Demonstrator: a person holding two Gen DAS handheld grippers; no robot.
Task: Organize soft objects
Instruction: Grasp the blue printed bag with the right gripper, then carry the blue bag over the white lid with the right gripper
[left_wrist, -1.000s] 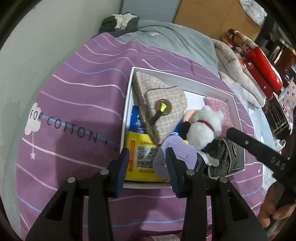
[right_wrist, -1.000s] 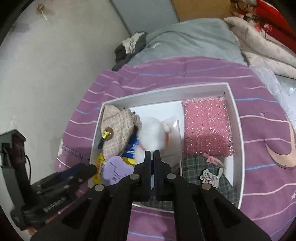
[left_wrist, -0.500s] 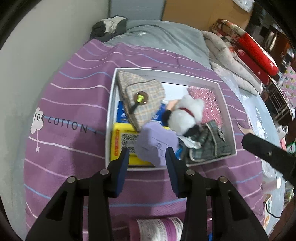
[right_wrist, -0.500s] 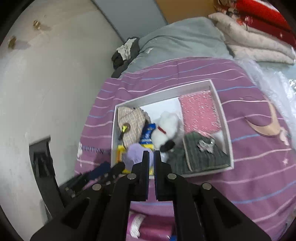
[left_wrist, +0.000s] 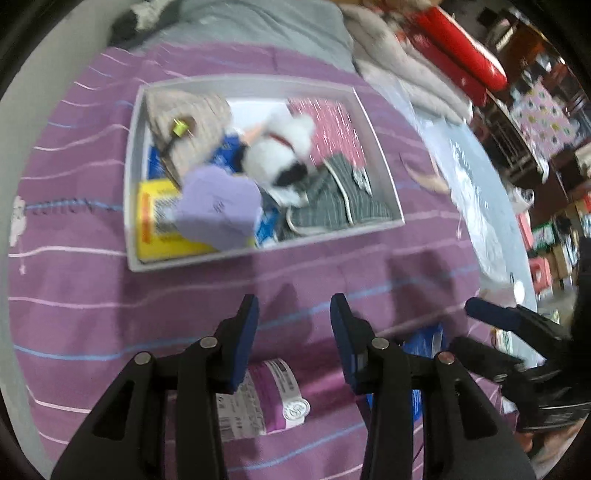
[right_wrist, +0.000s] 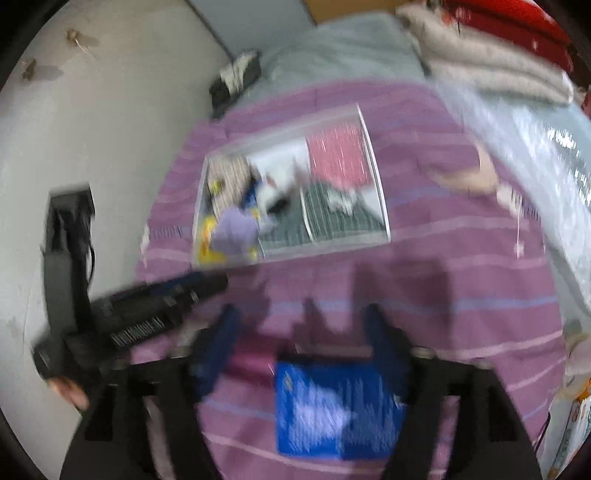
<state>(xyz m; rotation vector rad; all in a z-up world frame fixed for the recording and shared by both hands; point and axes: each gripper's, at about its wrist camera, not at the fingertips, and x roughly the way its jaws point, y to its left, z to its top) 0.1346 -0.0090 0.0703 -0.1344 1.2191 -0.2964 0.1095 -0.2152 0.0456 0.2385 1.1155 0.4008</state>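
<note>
Left wrist view. The left gripper (left_wrist: 293, 314) hangs over the purple striped bedspread (left_wrist: 74, 302) with its jaws parted and nothing between them. Beyond it lies the white tray (left_wrist: 133, 177) holding the soft objects — a lilac heart-shaped cushion (left_wrist: 218, 210), a white plush toy (left_wrist: 280, 147), a plaid pouch (left_wrist: 184, 122), a grey checked bag (left_wrist: 332, 199), a pink sponge (left_wrist: 332, 125) and a yellow packet (left_wrist: 155, 229). A purple-labelled pack (left_wrist: 258, 398) lies on the bedspread just below the fingers.

Right wrist view (blurred). The right gripper (right_wrist: 301, 325) has just been opening — its jaws stand wide, gripping nothing. A blue packet (right_wrist: 336, 410) lies beneath them, well apart from the tray.
</note>
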